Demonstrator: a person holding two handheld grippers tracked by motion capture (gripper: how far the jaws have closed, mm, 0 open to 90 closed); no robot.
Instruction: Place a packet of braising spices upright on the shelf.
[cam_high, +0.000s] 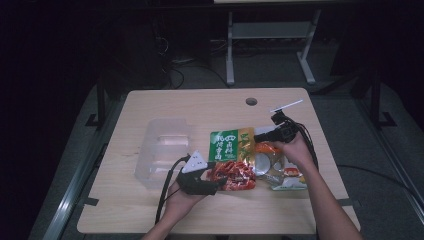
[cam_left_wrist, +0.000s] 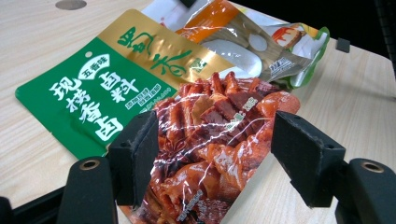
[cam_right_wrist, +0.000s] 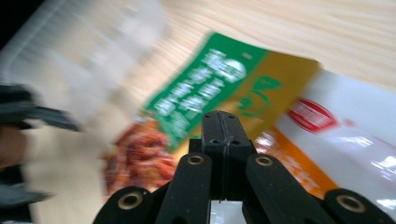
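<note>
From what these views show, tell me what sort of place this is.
Probably a lab or workshop recording station, not a kitchen: a plain wooden table with a cable hole, metal stand legs on the dark floor behind, and handheld grippers working over snack packets.

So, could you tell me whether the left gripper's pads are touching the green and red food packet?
Apart. In the left gripper view, the left gripper straddles the green and red food packet, with a clear gap at the right pad.

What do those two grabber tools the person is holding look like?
Both are black. The left gripper has a grey three-cornered plate on top and a black cable trailing back past the hand. Its two fingers carry thick, square black foam pads. The right gripper has round brass-coloured rivets on its black arms, and black cables. The person's forearms are bare.
</note>
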